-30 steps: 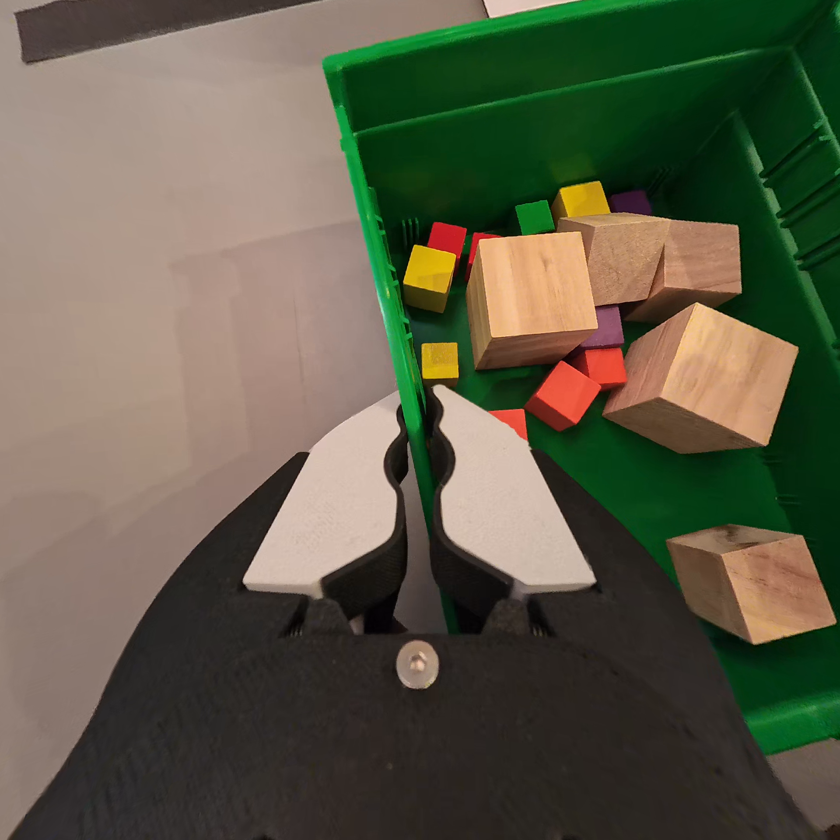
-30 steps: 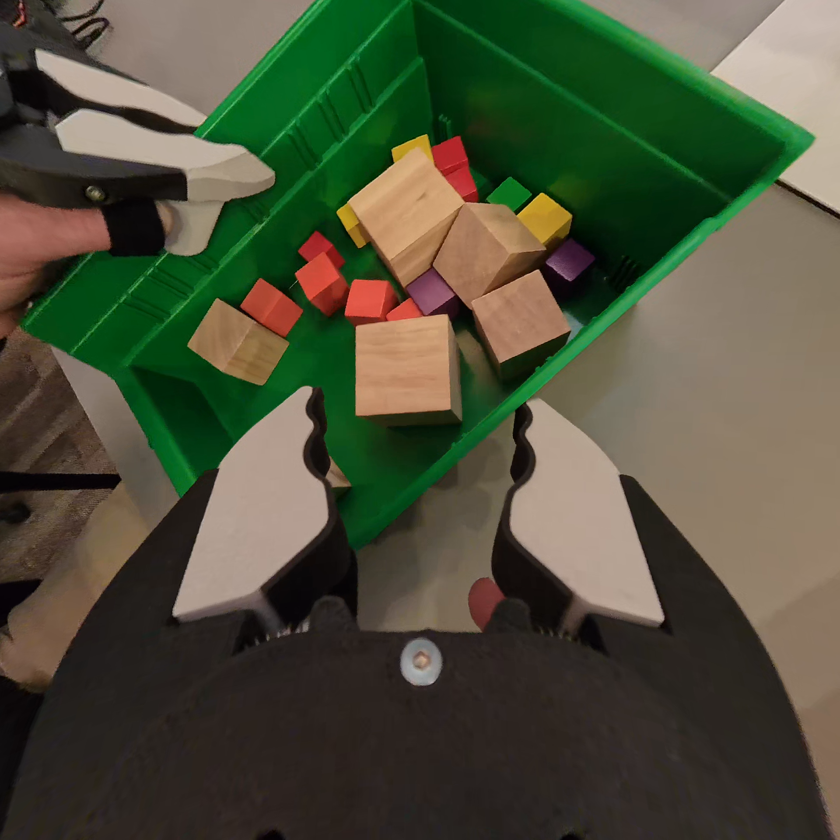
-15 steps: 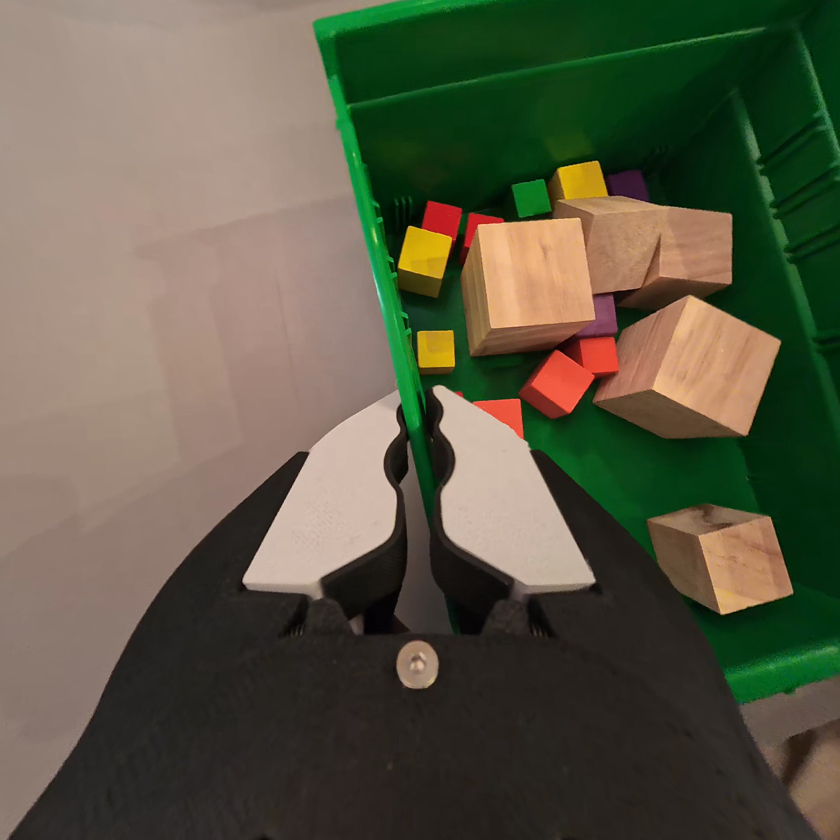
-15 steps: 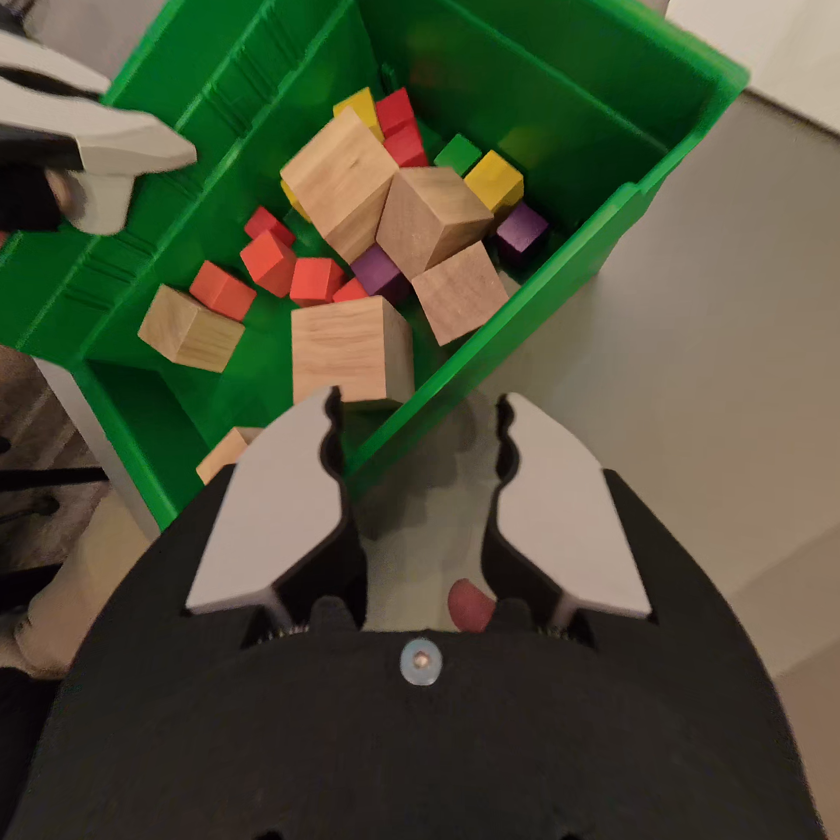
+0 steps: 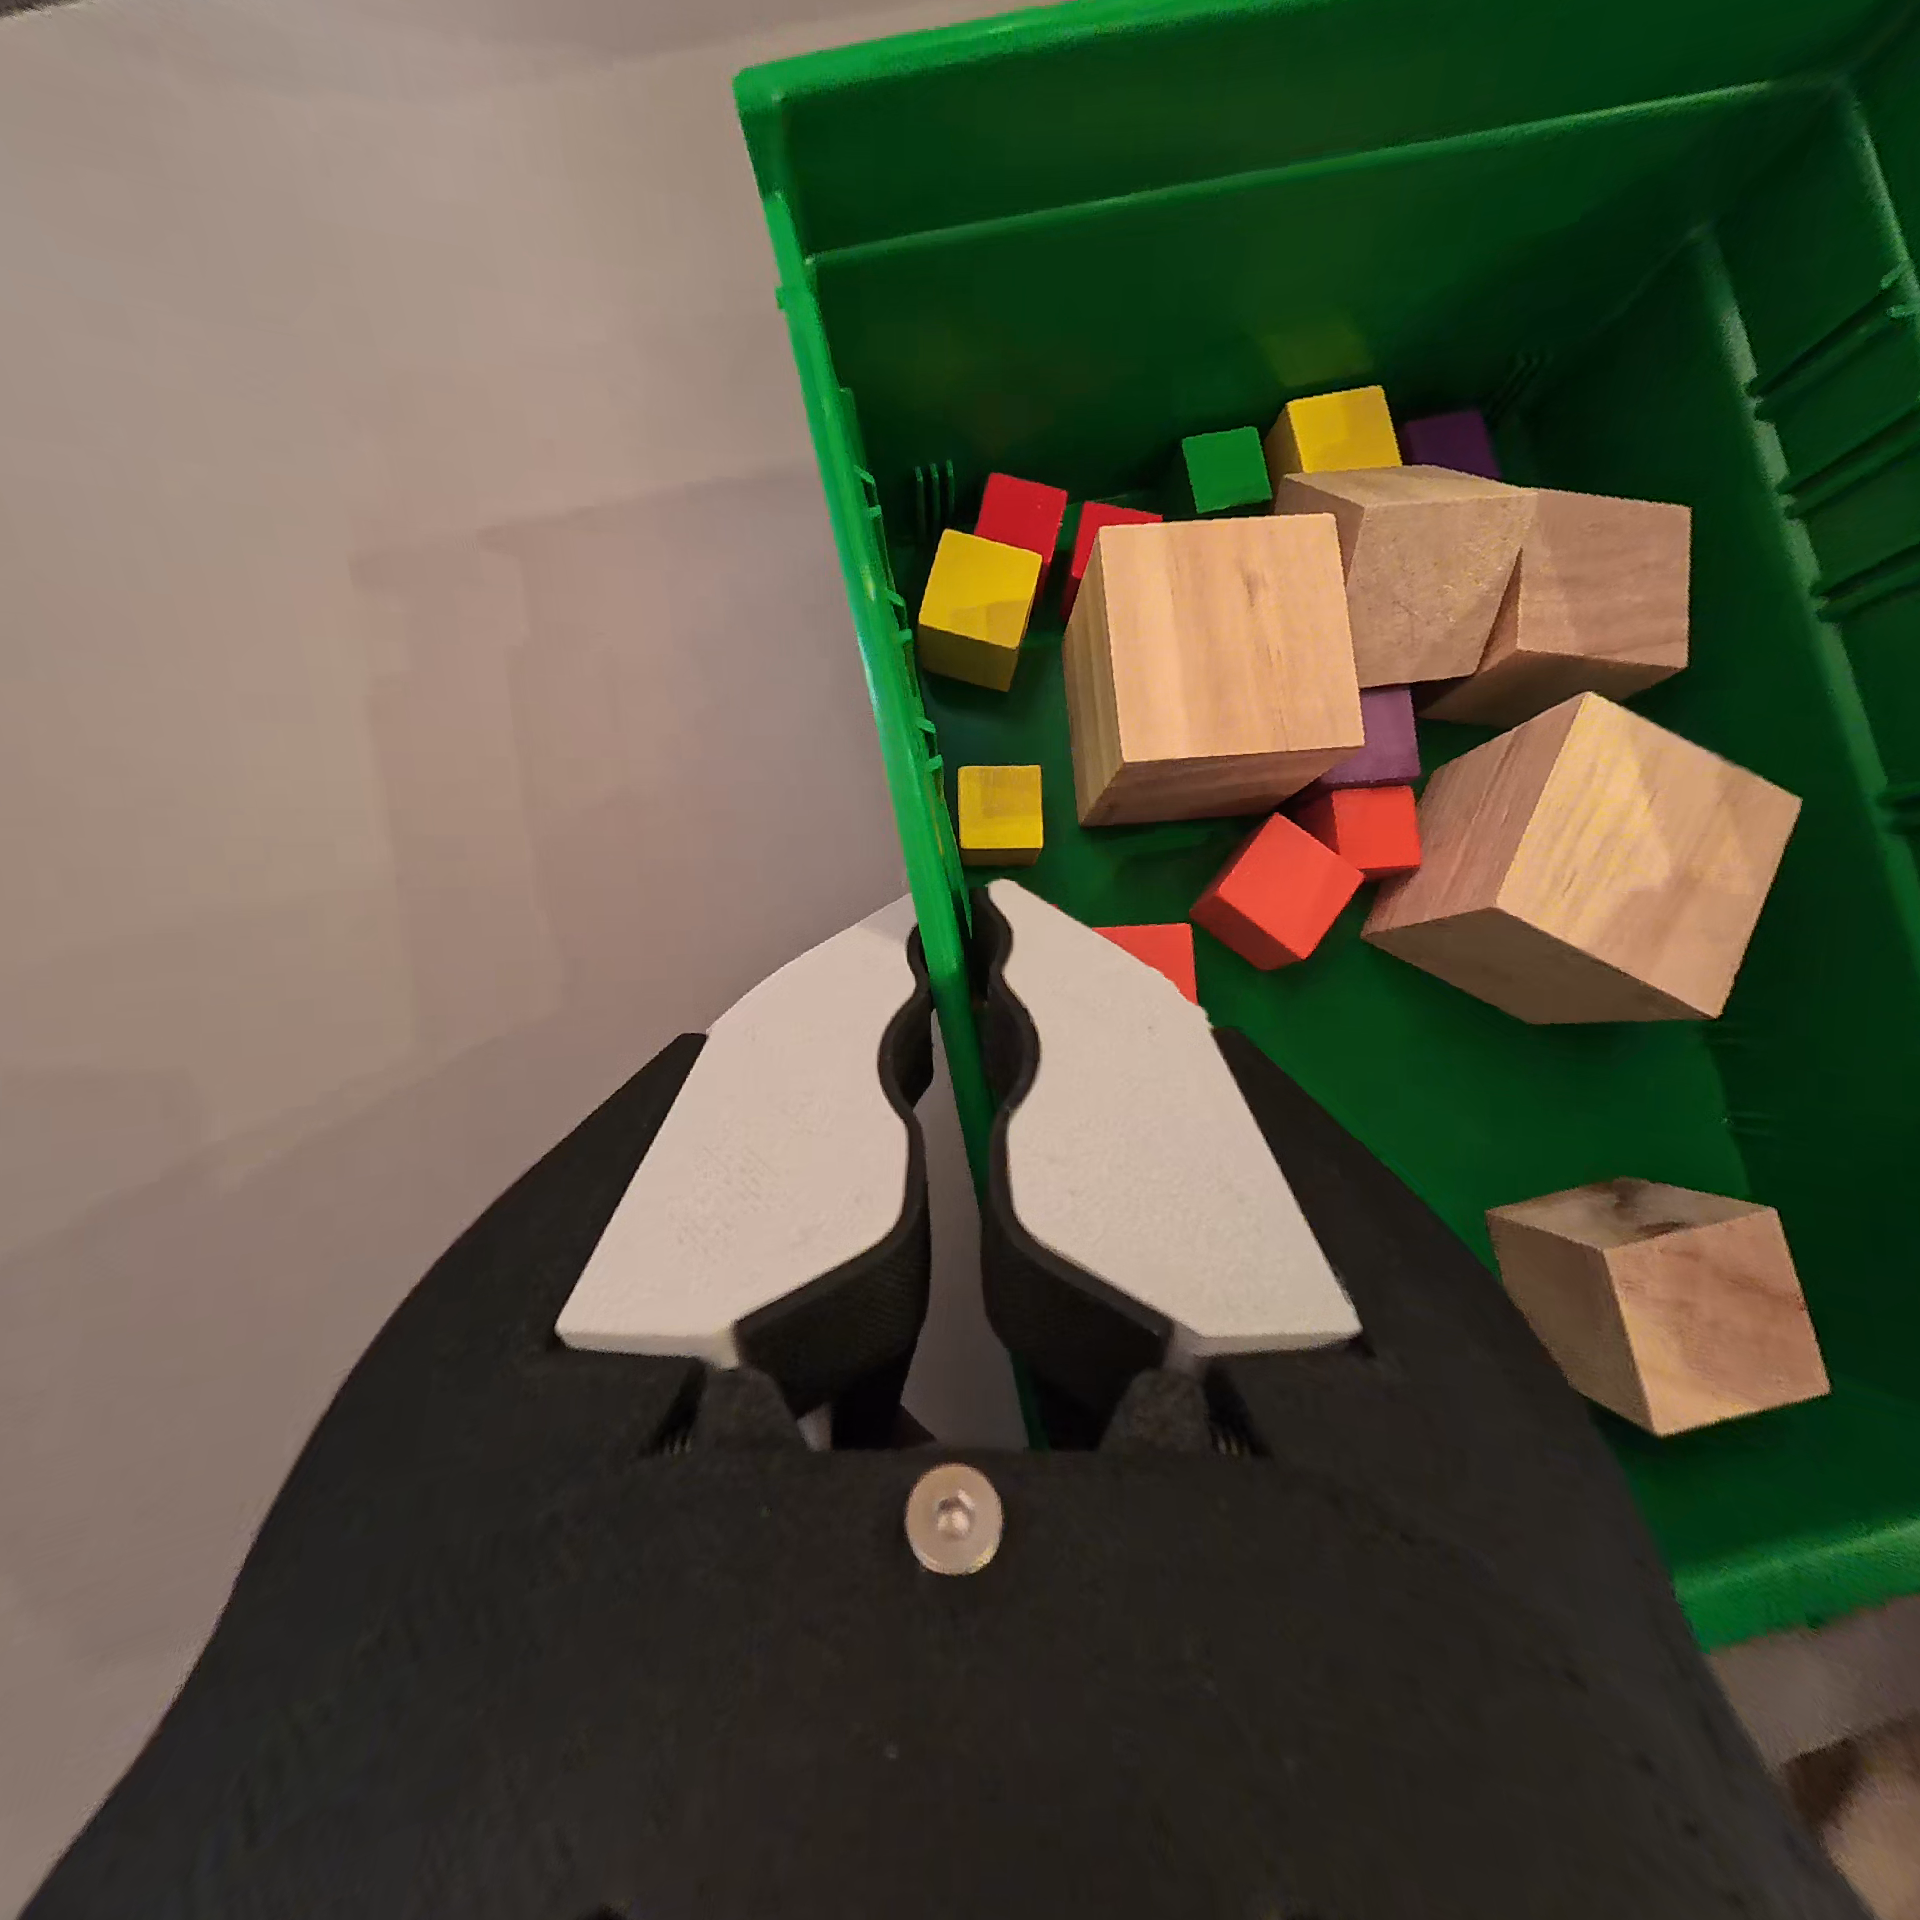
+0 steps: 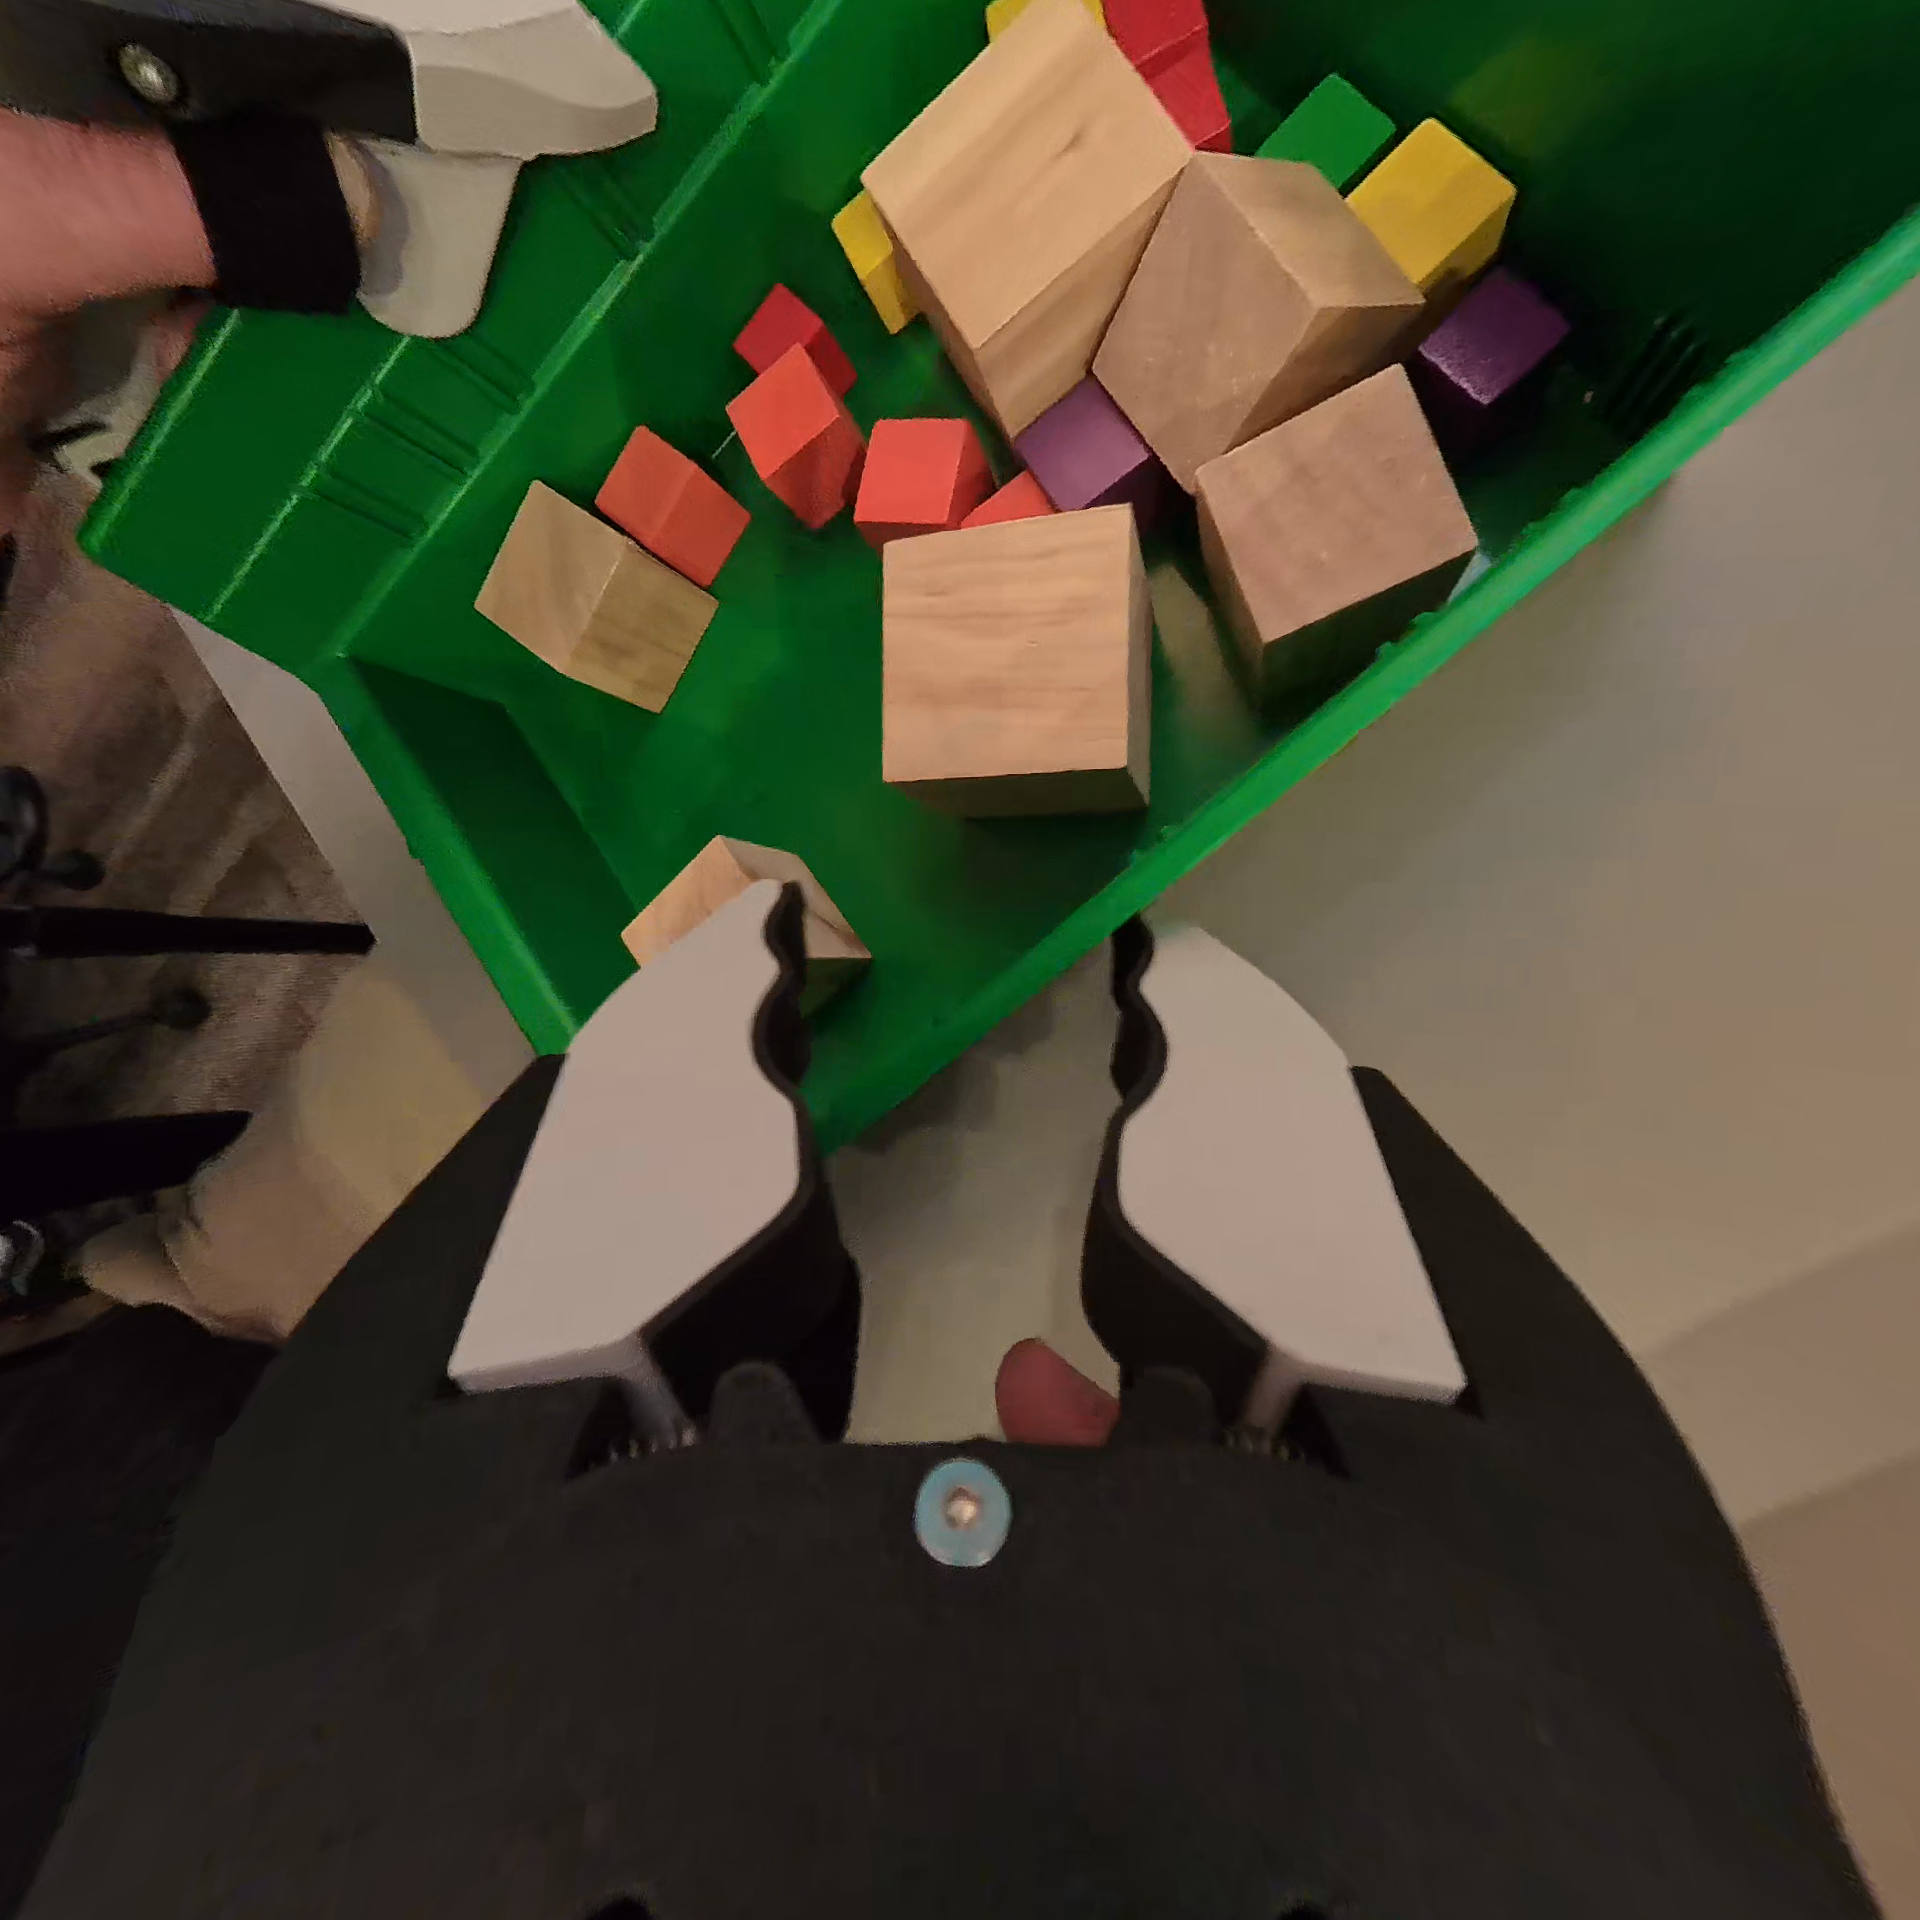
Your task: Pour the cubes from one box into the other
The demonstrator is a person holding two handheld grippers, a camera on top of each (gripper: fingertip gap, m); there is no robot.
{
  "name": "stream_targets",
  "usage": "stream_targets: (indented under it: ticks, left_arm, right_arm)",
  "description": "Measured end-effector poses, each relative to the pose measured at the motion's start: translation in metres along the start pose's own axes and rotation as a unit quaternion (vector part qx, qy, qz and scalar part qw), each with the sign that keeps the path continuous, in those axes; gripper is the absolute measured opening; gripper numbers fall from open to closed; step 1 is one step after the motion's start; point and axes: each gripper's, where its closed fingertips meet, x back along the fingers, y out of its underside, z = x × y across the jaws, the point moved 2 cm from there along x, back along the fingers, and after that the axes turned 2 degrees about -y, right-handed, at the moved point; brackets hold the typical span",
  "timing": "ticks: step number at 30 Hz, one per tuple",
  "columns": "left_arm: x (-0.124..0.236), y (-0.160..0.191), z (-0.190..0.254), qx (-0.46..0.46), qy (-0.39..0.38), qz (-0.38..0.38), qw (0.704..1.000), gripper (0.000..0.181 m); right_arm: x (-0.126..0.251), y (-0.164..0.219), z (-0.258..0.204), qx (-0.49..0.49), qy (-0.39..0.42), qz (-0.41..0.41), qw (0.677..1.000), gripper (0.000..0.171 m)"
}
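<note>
A green plastic box holds several large plain wooden cubes and small red, yellow, purple and green cubes, most of them piled toward one end. My left gripper is shut on the box's side wall. It also shows at the top left of the right wrist view, held by a hand. In that view the box and wooden cubes fill the upper half. My right gripper is open and straddles the opposite wall, one finger inside and one outside. No second box is in view.
The box rests on a pale grey table near its edge. Beyond the edge lie carpeted floor and black stand legs. The person's hand is at the top left.
My right gripper has moved in onto the box's wall and its jaws have narrowed around it. The box has shifted slightly. My left gripper still holds the other wall.
</note>
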Motion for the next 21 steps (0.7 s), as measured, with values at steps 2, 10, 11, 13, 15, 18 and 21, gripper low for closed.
stream_targets:
  ticks: [2,10,11,13,15,18,21]
  left_arm:
    - [0.0,0.001,0.003,-0.001,0.016,-0.006,1.0,0.006]
    - [0.026,0.018,0.004,-0.027,0.08,-0.043,0.996,0.035]
    - [0.03,0.024,0.006,-0.034,0.082,-0.049,0.995,0.038]
    - [0.033,0.046,0.014,-0.058,0.091,-0.07,0.992,0.04]
    - [0.031,0.058,0.02,-0.061,0.096,-0.071,0.991,0.028]
    - [0.028,0.058,0.014,-0.066,0.056,-0.07,0.994,0.014]
    - [0.024,0.055,0.012,-0.075,0.02,-0.063,0.995,0.004]
  right_arm:
    - [0.002,0.001,0.003,0.008,0.015,-0.018,1.0,0.047]
    - [0.005,0.014,-0.012,0.051,0.045,-0.062,0.996,0.071]
    - [0.006,0.018,-0.017,0.054,0.04,-0.064,0.996,0.075]
    - [0.004,0.023,-0.022,0.051,0.037,-0.061,0.996,0.078]
    - [0.0,0.025,-0.029,0.034,0.01,-0.047,0.998,0.07]
    - [-0.001,0.026,-0.034,0.027,0.005,-0.041,0.999,0.063]
    - [-0.001,0.034,-0.043,0.057,0.023,-0.066,0.996,0.074]
